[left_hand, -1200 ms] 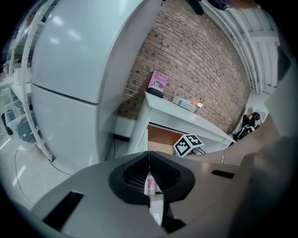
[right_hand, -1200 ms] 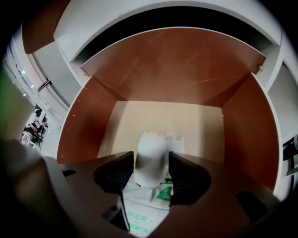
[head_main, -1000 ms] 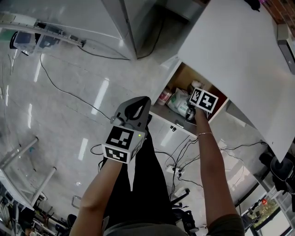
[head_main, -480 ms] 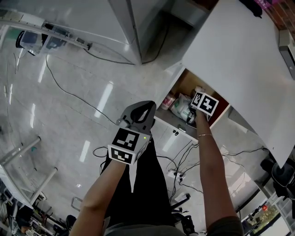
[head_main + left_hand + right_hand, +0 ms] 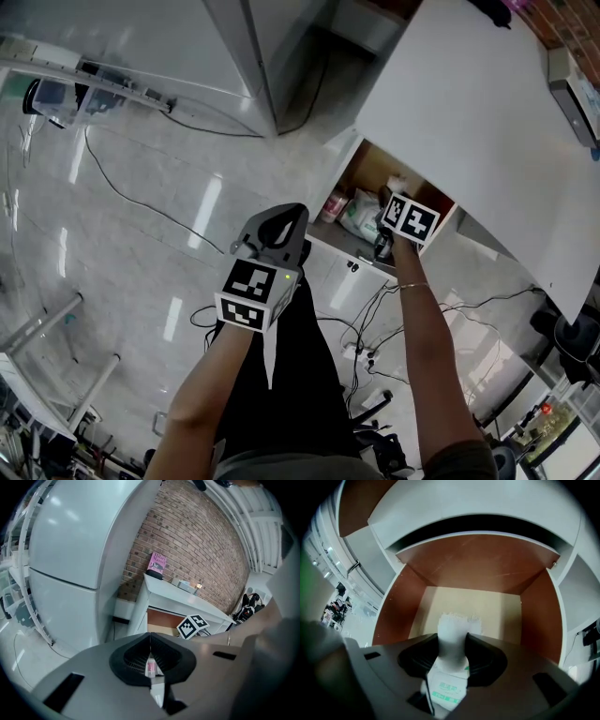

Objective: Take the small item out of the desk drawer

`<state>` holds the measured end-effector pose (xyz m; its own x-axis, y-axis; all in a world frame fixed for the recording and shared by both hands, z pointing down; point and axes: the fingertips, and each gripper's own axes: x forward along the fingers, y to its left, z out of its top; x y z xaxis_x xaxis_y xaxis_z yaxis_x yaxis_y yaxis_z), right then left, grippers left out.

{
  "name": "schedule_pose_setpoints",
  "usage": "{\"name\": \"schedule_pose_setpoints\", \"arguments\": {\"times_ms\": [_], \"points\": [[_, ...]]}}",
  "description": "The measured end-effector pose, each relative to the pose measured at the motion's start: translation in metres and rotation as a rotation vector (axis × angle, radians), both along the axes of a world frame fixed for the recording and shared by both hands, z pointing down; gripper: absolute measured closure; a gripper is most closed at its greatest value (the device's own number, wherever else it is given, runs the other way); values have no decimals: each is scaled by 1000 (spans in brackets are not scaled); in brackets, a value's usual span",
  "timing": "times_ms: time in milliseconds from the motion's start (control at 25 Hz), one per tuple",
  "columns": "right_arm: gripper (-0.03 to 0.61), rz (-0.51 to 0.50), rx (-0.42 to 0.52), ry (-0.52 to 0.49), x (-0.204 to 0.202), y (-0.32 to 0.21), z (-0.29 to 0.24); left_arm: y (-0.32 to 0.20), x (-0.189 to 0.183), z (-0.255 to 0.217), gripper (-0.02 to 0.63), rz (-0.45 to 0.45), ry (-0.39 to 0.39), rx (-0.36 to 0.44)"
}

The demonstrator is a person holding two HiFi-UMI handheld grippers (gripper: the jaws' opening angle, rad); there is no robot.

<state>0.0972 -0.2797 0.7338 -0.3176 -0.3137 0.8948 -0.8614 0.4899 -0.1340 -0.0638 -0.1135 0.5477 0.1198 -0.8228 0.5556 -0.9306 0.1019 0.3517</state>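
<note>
The desk drawer (image 5: 373,167) stands pulled out under the white desk top, with its brown inside showing (image 5: 487,606). A white packet with green print (image 5: 453,634) rises from the drawer floor. My right gripper (image 5: 453,641) reaches down into the drawer (image 5: 382,236), and its jaws are closing with the packet's neck pinched between them. In the head view the packet (image 5: 360,214) lies beside a small pinkish bottle (image 5: 331,202). My left gripper (image 5: 281,223) hangs in front of the drawer, shut and empty (image 5: 150,641).
The white desk top (image 5: 469,112) overhangs the drawer's back. A grey cabinet (image 5: 272,47) stands to the left. Cables (image 5: 141,202) trail over the glossy floor, more under the desk (image 5: 384,300). A pink book (image 5: 157,564) stands on the desk by the brick wall.
The right gripper stays down in the drawer at the packet, shifted only slightly. The left gripper hovers in about the same place before the drawer front.
</note>
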Motion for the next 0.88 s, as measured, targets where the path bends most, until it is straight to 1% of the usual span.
{"name": "schedule_pose_setpoints", "arguments": {"times_ms": [120, 560, 880], "points": [[403, 0, 5, -27, -2, 10, -13, -1, 1, -7, 592, 13, -1, 10], [403, 23, 38, -180, -16, 41, -82, -3, 0, -28, 592, 58, -6, 32], [403, 39, 93, -240, -19, 61, -126, -9, -3, -44, 592, 80, 1, 53]]}}
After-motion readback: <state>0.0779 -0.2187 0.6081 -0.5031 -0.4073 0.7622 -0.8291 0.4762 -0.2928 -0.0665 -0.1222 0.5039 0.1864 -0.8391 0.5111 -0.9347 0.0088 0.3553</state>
